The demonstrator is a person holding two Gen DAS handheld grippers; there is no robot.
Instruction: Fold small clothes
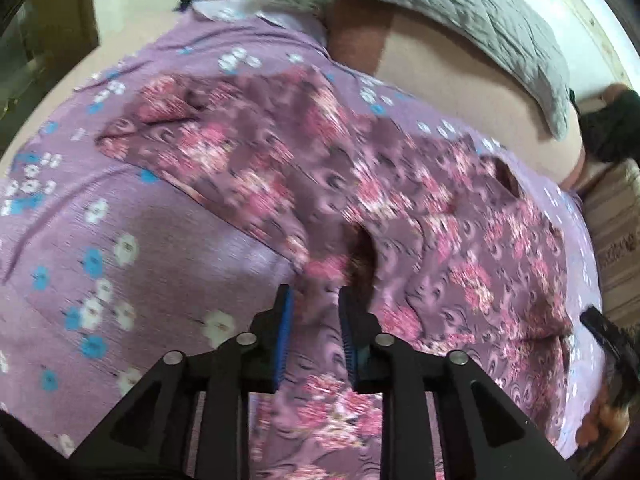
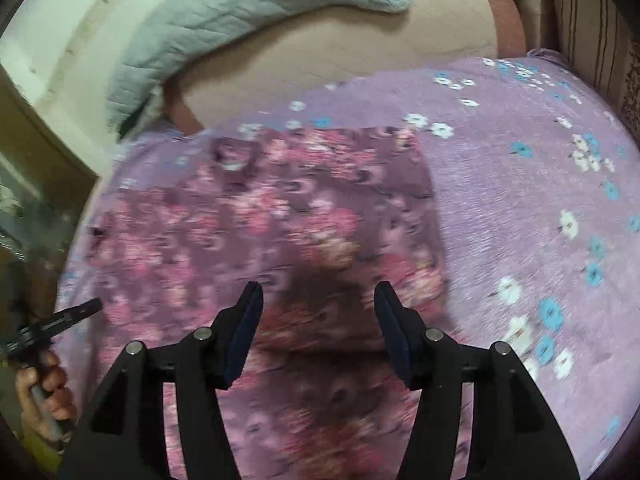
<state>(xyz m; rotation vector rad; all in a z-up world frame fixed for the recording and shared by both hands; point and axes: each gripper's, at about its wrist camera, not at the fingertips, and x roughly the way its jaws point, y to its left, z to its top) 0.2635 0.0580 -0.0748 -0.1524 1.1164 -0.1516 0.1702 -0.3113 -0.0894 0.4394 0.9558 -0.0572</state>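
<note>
Lilac bedding printed with small blue and white flowers [image 1: 92, 264] covers a bed, with a grey quilted blanket [image 1: 460, 12] bunched along the far side against a pale wall. Spread flat on the bedding lies a small garment [image 1: 304, 176] in dusty purple with a dense pink floral print; both views are motion-blurred, so its seams and openings are hard to make out. In the left wrist view the garment runs as a long diagonal band from far left to near right, and its near edge reaches into the left gripper [image 1: 316, 312]. That gripper's blue-padded jaws stand narrowly apart with a fold of the cloth between them, seemingly pinching it, though the blur makes a firm hold uncertain. In the right wrist view the right gripper [image 2: 318, 300] hovers over the near middle of the same garment [image 2: 256, 216], jaws spread wide and holding nothing, cloth lying directly beneath and ahead of them. The left gripper also shows at that view's left edge, held in the person's hand [image 2: 48, 396]. Judging from this, the left gripper is already at the cloth's edge, and any fold would likely carry that edge across the garment's long axis.
</note>
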